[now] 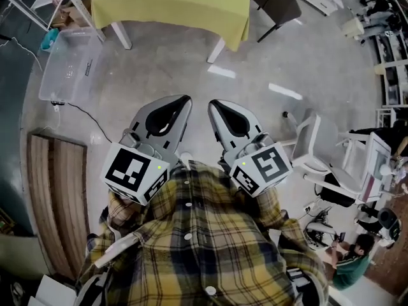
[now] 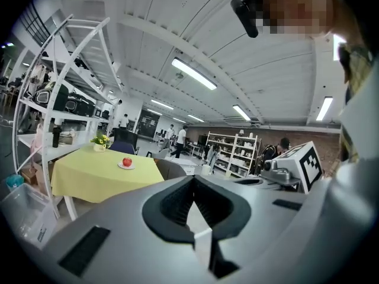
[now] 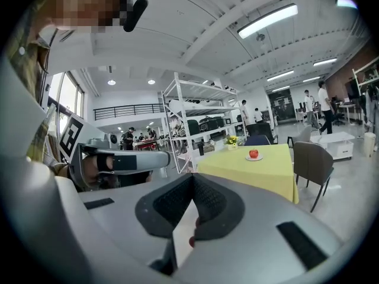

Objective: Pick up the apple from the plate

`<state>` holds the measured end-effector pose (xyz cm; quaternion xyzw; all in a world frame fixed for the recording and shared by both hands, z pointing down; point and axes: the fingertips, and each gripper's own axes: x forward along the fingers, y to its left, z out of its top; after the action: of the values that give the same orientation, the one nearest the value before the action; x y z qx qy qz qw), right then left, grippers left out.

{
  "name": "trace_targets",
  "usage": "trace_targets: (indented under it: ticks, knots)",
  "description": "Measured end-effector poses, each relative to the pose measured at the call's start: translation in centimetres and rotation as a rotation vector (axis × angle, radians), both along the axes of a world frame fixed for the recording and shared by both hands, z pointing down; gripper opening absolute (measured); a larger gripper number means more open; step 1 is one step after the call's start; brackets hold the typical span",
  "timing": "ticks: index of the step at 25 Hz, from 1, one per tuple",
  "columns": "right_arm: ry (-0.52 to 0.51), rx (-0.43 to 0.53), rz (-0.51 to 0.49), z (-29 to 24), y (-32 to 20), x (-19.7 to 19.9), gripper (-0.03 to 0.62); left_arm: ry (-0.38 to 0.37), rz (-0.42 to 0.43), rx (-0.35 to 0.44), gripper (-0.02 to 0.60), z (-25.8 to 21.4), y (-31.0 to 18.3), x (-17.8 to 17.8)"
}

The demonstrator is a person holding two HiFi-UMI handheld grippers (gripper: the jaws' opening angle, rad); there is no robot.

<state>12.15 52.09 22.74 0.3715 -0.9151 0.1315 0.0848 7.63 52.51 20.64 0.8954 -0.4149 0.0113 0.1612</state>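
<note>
Round red apple point(image 3: 253, 153) sits on a small white plate point(image 3: 259, 158) on the yellow-clothed table point(image 3: 249, 171), well apart from both grippers. Left gripper point(image 2: 193, 179) and right gripper point(image 3: 192, 177) have fingers pressed together, nothing between. Risks:
- Arriving with jaws unopened would knock the apple off the plate.
- An off-centre pinch could roll it.
- The 2 grippers are close together and could clash.

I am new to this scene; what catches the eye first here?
The left gripper and right gripper, both shut and empty, point forward side by side over the floor. Far ahead, a red apple sits on a small plate on the yellow table.
</note>
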Motion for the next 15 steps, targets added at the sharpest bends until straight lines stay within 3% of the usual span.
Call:
trace_targets:
  ticks: [15]
  knots:
    - [-0.002, -0.014, 0.08, 0.5, -13.9, -7.8, -0.003, -0.015, 0.081, 0.0, 0.008, 0.1, -13.8, -8.4]
